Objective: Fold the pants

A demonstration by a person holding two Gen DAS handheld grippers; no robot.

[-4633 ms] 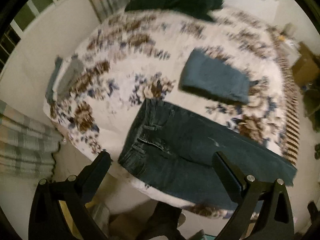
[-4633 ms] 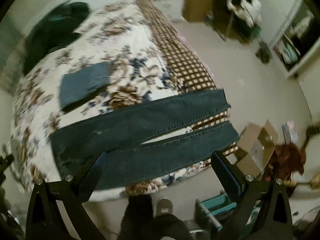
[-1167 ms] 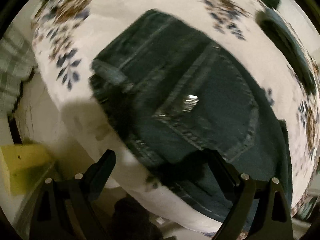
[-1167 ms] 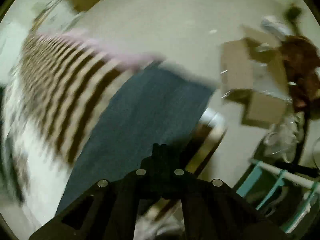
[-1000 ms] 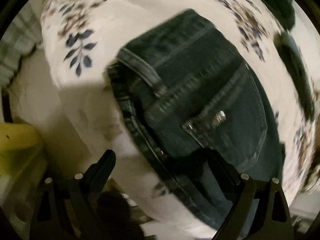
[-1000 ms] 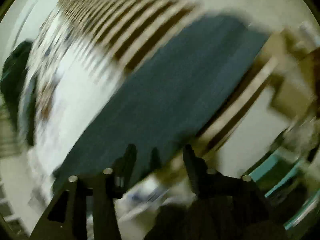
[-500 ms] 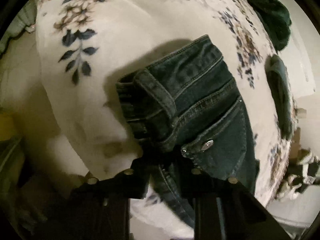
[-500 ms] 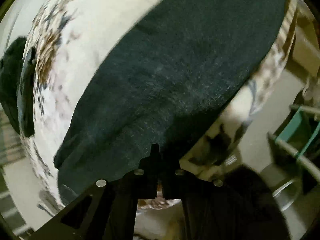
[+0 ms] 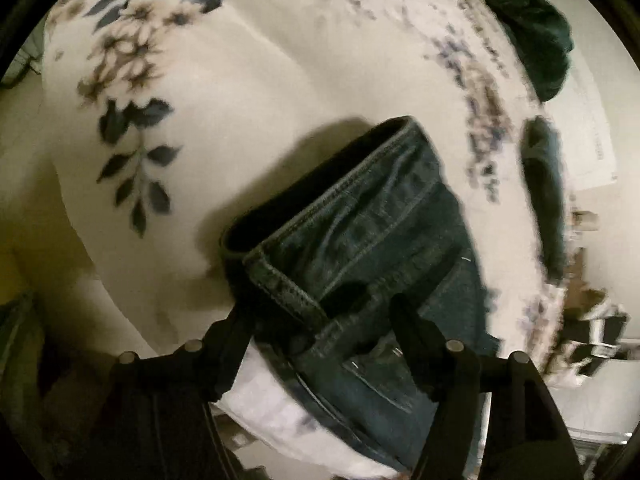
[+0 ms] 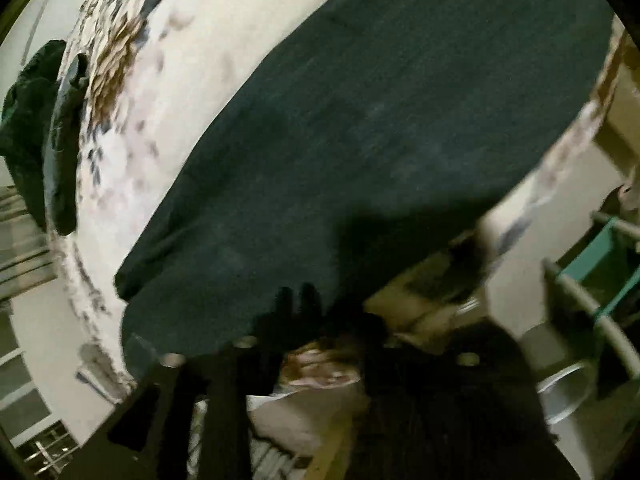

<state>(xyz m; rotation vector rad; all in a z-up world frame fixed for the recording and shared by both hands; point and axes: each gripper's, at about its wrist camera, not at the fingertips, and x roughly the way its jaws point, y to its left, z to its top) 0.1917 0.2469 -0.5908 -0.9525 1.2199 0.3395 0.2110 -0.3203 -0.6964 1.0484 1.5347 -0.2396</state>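
Dark blue jeans (image 9: 380, 220) lie on the flowered bedspread (image 9: 240, 80), folded lengthwise with a back pocket up. In the left wrist view the bunched waistband sits between the fingers of my left gripper (image 9: 322, 324). Its jaws are opening, and the denim rests on the bed rather than being pinched. In the blurred right wrist view the leg of the jeans (image 10: 380, 140) fills the middle. My right gripper (image 10: 328, 320) is at its near edge by the side of the bed. Its jaws are opening too, and bedspread shows in the gap between them.
A second, folded pair of jeans (image 9: 544, 192) and a dark green garment (image 9: 536, 32) lie farther back on the bed. The bed edge drops off just below both grippers. A teal rack (image 10: 612, 256) and a metal bowl (image 10: 568, 392) stand on the floor at right.
Half a second ago both grippers were shut on the denim; now both sets of fingers stand apart. The waistband has shifted a little farther onto the bed.
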